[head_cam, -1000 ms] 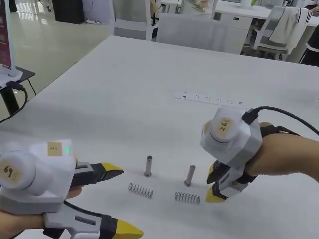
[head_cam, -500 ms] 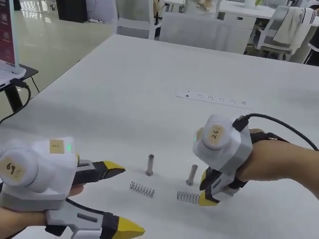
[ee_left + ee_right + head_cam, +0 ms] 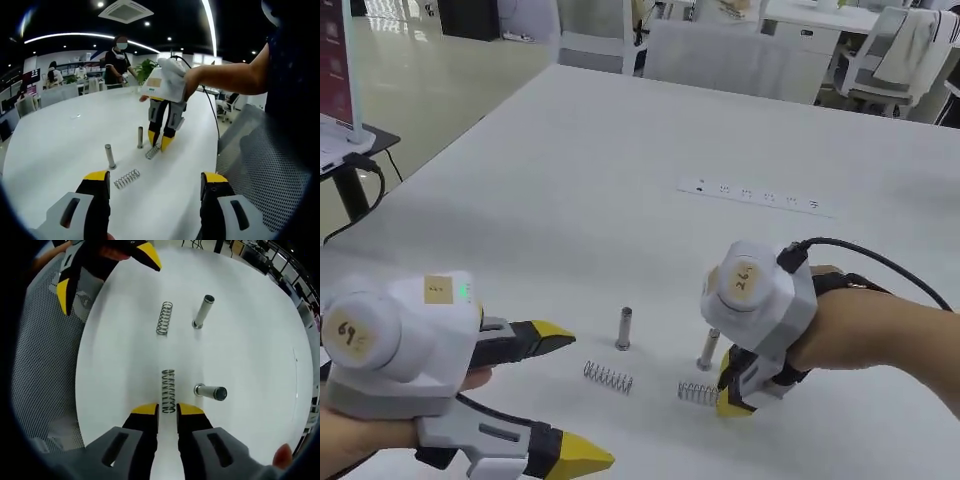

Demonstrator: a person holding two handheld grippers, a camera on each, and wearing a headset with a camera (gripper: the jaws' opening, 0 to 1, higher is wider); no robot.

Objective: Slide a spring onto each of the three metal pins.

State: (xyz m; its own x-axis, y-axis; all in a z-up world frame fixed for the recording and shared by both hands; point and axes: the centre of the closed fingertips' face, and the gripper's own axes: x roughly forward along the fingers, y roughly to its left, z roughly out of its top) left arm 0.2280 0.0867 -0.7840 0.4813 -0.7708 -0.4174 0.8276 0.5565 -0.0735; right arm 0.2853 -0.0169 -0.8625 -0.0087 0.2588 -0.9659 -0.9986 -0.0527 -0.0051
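While the right gripper [image 3: 167, 411] points down at the worktop [image 3: 620, 180], its fingers [image 3: 145, 412] stand narrowly parted. They straddle the near end of a spring [image 3: 168, 389] lying flat, and a thin gap shows on either side of it, so they are not clamped on it. An upright bare pin [image 3: 210, 392] stands just beside this spring. A second spring [image 3: 608, 377] lies near a second upright pin [image 3: 624, 328], apart from both grippers. The left gripper [image 3: 570, 398] hovers low at the near edge, with its fingers [image 3: 97, 178] spread wide and holding nothing.
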